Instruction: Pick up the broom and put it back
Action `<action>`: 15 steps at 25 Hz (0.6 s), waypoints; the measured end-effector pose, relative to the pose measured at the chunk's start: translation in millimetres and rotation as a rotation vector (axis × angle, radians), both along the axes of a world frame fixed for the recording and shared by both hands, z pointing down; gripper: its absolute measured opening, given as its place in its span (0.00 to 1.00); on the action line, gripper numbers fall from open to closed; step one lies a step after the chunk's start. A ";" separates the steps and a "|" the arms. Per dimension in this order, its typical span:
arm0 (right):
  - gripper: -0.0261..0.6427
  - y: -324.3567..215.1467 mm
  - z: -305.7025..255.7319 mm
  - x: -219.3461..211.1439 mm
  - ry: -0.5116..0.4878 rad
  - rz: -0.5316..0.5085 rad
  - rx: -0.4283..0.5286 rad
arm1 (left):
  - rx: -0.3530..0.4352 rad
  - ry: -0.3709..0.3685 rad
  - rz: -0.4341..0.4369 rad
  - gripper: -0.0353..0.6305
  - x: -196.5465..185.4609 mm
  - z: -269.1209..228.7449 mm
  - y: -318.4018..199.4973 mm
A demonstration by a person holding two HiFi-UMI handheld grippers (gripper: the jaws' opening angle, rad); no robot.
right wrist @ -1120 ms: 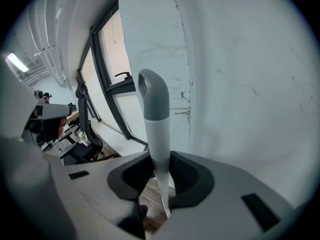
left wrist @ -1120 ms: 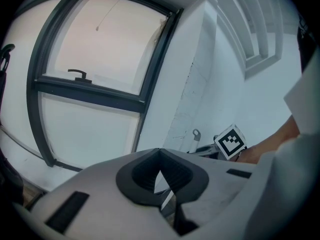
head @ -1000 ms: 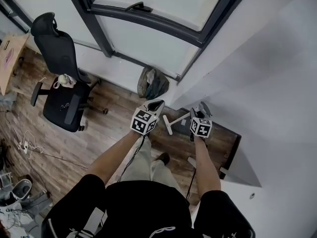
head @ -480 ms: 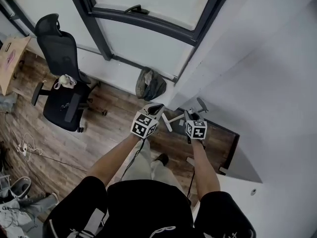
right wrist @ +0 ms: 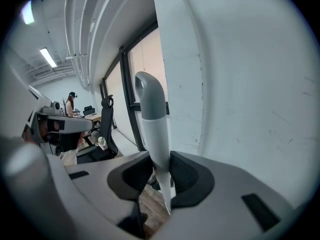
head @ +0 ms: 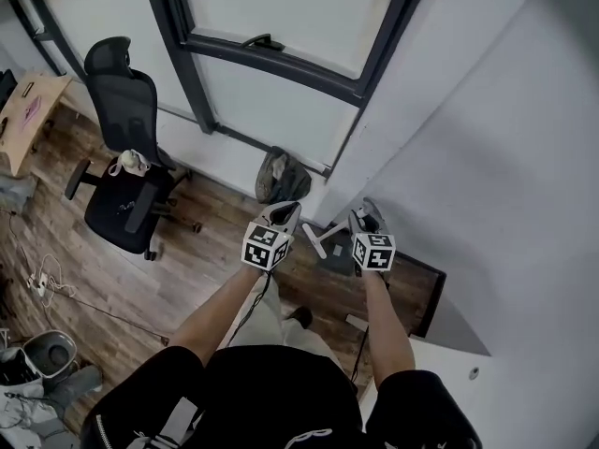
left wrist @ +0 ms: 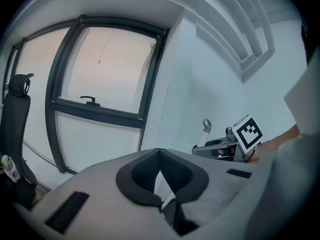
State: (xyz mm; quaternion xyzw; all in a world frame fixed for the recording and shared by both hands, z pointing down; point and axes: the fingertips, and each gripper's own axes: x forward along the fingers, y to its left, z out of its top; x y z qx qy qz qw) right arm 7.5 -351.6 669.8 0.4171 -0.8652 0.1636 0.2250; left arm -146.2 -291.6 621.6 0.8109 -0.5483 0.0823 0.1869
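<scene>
The right gripper (right wrist: 161, 159) is closed on the broom (right wrist: 150, 115): its two dark pads press the white handle from both sides, just under the grey cap with the hanging hole. The handle stands almost upright between them, and the cap rises above the jaws in front of the white wall (right wrist: 250, 84). In the head view the right gripper (head: 367, 217) is at the far right part of the wooden floor (head: 187, 260), close to the corner where the window (head: 271, 26) side meets the white wall. The lower part of the broom (head: 316, 241) goes down and to the left from it toward the floor; I cannot tell if its end touches the boards. The left gripper (left wrist: 159, 151) has its finger tips pressed together and pinches nothing. In the head view the left gripper (head: 284, 211) is just beside the right one, apart from the broom. From the left gripper view the grey cap (left wrist: 206, 128) shows above the right gripper (left wrist: 220, 148). A dark bag (head: 281, 176) lies on the floor at the foot of the window, and a black office chair (head: 126, 185) stands well apart at the floor's left side.
</scene>
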 end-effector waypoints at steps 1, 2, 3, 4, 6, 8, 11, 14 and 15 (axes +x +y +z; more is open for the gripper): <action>0.21 0.5 -10.4 -0.2 -0.012 -0.001 0.020 | 0.011 0.000 -0.014 0.08 -1.2 -6.1 3.0; 0.21 1.4 -20.7 -0.2 -0.023 -0.004 0.040 | 0.020 0.002 -0.024 0.08 -1.3 -12.5 6.1; 0.21 2.8 -31.2 0.3 -0.034 -0.007 0.059 | 0.028 0.005 -0.029 0.08 -0.2 -19.5 9.3; 0.21 4.8 -41.9 1.0 -0.045 -0.010 0.077 | 0.035 0.011 -0.031 0.08 1.7 -27.2 12.6; 0.21 9.4 -63.3 3.2 -0.067 -0.016 0.111 | 0.053 0.028 -0.031 0.08 6.6 -44.5 19.1; 0.21 13.4 -82.8 6.8 -0.085 -0.017 0.138 | 0.077 0.043 -0.037 0.08 10.7 -61.4 24.4; 0.21 18.2 -108.6 10.5 -0.114 -0.014 0.170 | 0.100 0.052 -0.063 0.08 10.8 -80.0 30.3; 0.21 24.4 -133.8 15.9 -0.140 -0.016 0.200 | 0.107 0.071 -0.071 0.08 12.5 -94.5 36.7; 0.21 26.9 -142.2 17.7 -0.148 -0.020 0.209 | 0.107 0.073 -0.069 0.08 13.7 -99.1 39.0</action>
